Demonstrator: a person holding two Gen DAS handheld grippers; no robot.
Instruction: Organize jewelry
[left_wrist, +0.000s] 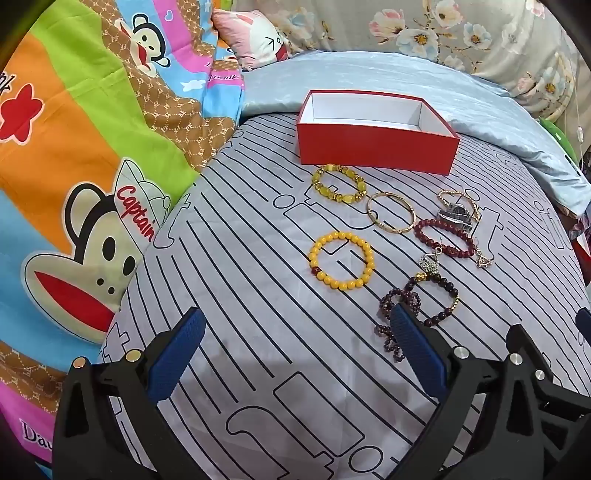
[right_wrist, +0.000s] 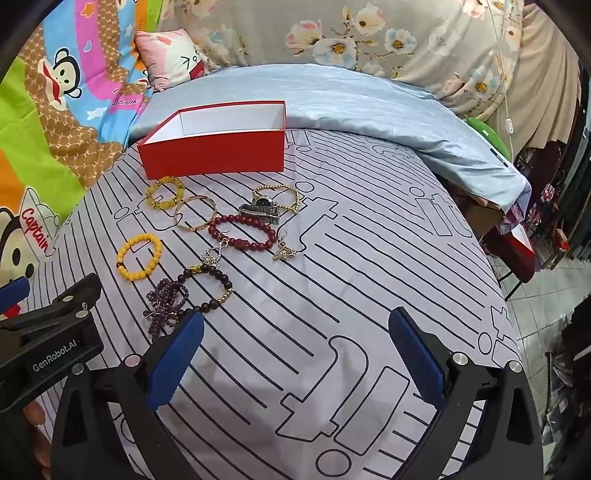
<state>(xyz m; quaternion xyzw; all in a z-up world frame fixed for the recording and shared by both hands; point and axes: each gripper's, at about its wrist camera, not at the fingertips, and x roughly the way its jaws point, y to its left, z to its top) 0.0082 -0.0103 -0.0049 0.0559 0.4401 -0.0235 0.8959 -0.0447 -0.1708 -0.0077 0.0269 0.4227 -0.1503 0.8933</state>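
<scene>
An open red box (left_wrist: 376, 149) (right_wrist: 218, 155) with a white, empty inside stands on the striped bed sheet. In front of it lie a translucent yellow bead bracelet (left_wrist: 338, 184) (right_wrist: 164, 192), a gold bangle (left_wrist: 391, 212) (right_wrist: 195, 214), a yellow bead bracelet (left_wrist: 341, 260) (right_wrist: 139, 256), a dark red bead bracelet (left_wrist: 443, 238) (right_wrist: 242, 232), a watch (left_wrist: 456, 214) (right_wrist: 260, 208), a purple bead strand (left_wrist: 397, 321) (right_wrist: 166, 304) and a dark bead bracelet (right_wrist: 210, 291). My left gripper (left_wrist: 295, 332) is open and empty, near the purple strand. My right gripper (right_wrist: 295, 332) is open and empty above bare sheet.
A colourful cartoon blanket (left_wrist: 74, 166) lies to the left. A light blue quilt (left_wrist: 443, 96) and a floral cover (right_wrist: 369, 33) lie behind the box. A pink pillow (right_wrist: 173, 59) sits at the back. The bed edge and tiled floor (right_wrist: 535, 314) are at the right.
</scene>
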